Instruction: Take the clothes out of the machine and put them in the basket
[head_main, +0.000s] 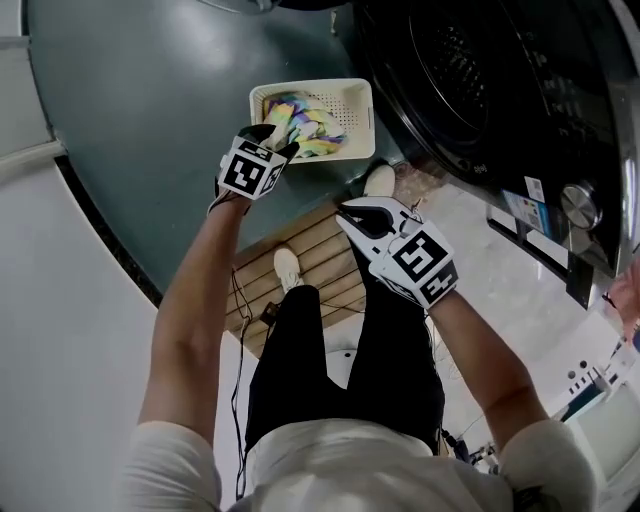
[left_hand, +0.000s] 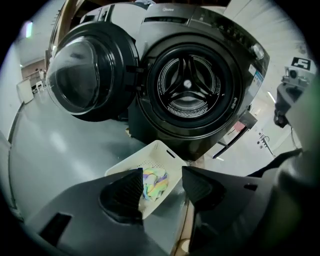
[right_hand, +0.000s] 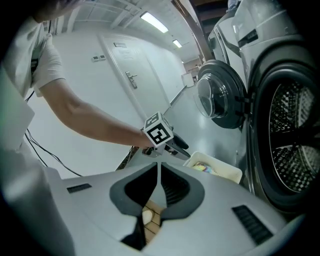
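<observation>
Watch the risk here: the drum (left_hand: 187, 87) of the machine (left_hand: 240, 60) reads as bare metal from the left gripper view, but only part of its wall shows, so 1 small item stuck to the hidden side could get missed if nobody checks. There's a second hazard, because the open door (left_hand: 85, 75) hangs wide on the left, close to the basket (head_main: 310, 88), and a careless swing of an arm could knock it. And there's a cable (head_main: 238, 330) on the floor by the person's feet, a trip waiting to happen!

Now the grippers. The left gripper (left_hand: 161, 181) has its 2 jaws about half apart with nothing between them, no cloth on either pad. The right gripper (right_hand: 159, 169) has its jaws drawn together to a thin slit, also empty.

The clothes (head_main: 305, 125), a pastel rainbow bundle, lie inside the cream basket on the floor, right in front of the machine. The left jaws hang above that bundle, clear of it, and the right jaws sit well off to the side, over the wooden boards (head_main: 320, 250)
</observation>
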